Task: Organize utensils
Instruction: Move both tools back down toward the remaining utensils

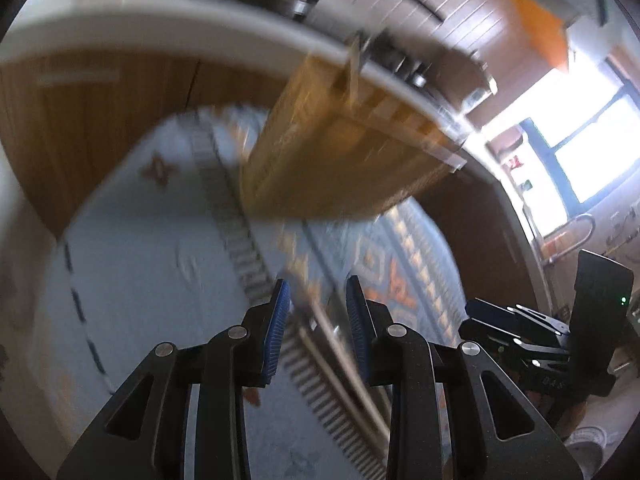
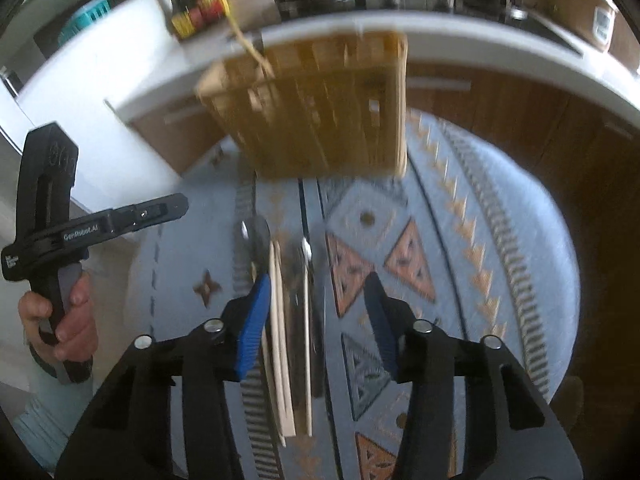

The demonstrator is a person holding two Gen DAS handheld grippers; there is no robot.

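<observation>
Standing apart, the jaws of the right gripper (image 2: 316, 312) are hanging over a loose row of utensils with nothing clamped between the blue pads. Under the gap are lying pale wooden chopsticks (image 2: 280, 340) and a metal spoon (image 2: 256, 234), its bowl pointing toward the far edge of the surface; a second shiny utensil (image 2: 306, 252) is lying just beside them, too blurred to name. The chopsticks are running close along the left pad, but whether they are touching it I cannot tell.

The left gripper (image 1: 316, 308) is also showing its jaws apart, narrower than the right pair, empty, and hovering above the patterned blue mat (image 2: 460, 240) that is covering the round surface. Blurred streaks of utensils are passing below its gap in the left wrist view.

Further out, a slatted wooden organizer box (image 2: 320, 108) is sitting at the far edge of the surface, beyond the utensils and well apart from both grippers. A single stick-like item is poking up out of it. In the right wrist view a hand (image 2: 68, 320) is gripping the left tool's handle near the left edge. A white kitchen counter (image 2: 100, 64) is curving behind the box. Both views are smeared.
</observation>
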